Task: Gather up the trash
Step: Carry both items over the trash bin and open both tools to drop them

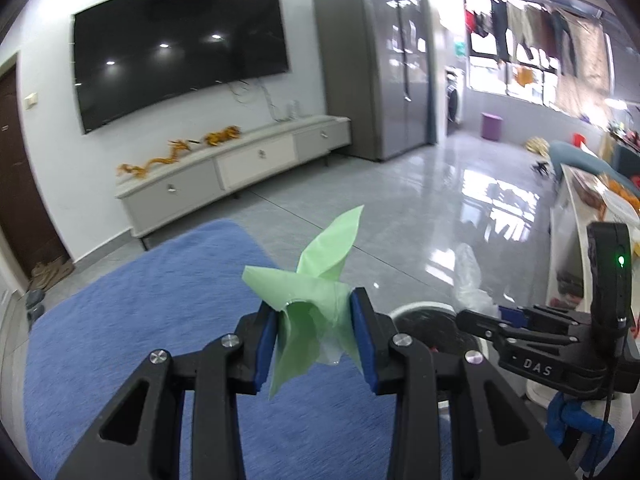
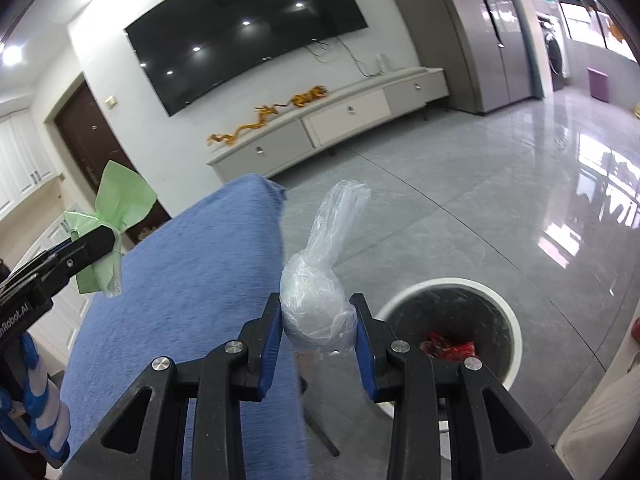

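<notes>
My left gripper (image 1: 314, 330) is shut on a crumpled green paper wrapper (image 1: 316, 280) and holds it above the blue cloth surface (image 1: 140, 340). The same green wrapper (image 2: 116, 204) shows in the right wrist view, pinched by the left gripper (image 2: 106, 246). My right gripper (image 2: 318, 326) is shut on a clear plastic bag wad (image 2: 320, 300), held in the air by the cloth's right edge. A white round trash bin (image 2: 506, 312) with a dark liner stands on the floor below right; red trash (image 2: 450, 350) lies inside. In the left wrist view the right gripper (image 1: 480, 322) hangs over the bin (image 1: 420, 308).
The blue cloth surface (image 2: 192, 280) fills the left side. A grey tiled floor (image 2: 460, 200) lies beyond. A low TV cabinet (image 2: 340, 120) stands under a wall TV (image 2: 248, 28). A white table (image 1: 568, 240) with items stands at the right.
</notes>
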The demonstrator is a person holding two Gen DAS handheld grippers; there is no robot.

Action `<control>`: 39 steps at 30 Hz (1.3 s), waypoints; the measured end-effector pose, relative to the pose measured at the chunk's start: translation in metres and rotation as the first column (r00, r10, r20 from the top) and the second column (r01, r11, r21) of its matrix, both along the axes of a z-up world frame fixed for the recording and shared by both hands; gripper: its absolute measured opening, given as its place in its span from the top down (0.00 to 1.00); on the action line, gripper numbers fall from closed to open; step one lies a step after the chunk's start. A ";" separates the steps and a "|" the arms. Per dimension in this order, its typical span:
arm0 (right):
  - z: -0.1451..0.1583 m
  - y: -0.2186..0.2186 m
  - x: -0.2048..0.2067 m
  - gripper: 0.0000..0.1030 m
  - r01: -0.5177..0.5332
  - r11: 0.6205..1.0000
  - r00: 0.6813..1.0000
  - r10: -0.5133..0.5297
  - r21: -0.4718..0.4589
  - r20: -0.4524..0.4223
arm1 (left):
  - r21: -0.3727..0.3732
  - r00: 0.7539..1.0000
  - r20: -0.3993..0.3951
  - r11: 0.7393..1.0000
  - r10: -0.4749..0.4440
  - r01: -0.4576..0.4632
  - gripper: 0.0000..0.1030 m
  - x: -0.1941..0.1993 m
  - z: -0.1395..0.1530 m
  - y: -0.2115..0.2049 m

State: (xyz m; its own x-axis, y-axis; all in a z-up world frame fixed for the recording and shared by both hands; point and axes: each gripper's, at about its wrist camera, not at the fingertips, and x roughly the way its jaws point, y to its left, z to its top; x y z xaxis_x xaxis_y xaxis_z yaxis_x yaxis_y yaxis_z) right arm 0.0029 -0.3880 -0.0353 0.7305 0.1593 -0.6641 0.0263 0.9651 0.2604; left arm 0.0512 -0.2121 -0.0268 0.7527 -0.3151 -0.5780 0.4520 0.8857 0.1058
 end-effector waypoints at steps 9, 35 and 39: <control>-0.026 -0.039 0.016 0.69 0.107 0.994 0.991 -0.105 0.009 -0.085 | 0.035 0.987 -0.096 0.991 -0.129 0.133 0.67 0.031 -0.034 -0.048; -0.073 -0.096 0.028 0.31 0.314 0.945 0.918 -0.328 -0.095 -0.223 | -0.008 0.918 -0.297 0.962 -0.264 0.275 0.48 0.090 -0.100 -0.137; -0.069 -0.101 0.019 0.27 0.340 0.935 0.909 -0.355 -0.104 -0.219 | -0.025 0.909 -0.306 0.957 -0.282 0.289 0.44 0.087 -0.098 -0.143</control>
State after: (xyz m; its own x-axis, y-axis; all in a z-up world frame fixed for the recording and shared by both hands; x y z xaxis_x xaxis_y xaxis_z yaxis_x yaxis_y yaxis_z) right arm 0.0218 -0.4893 -0.1044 0.5577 -0.1236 -0.8208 0.4147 0.8981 0.1465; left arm 0.1385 -0.3554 -0.1252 0.4203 -0.4761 -0.7725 0.6982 0.7134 -0.0598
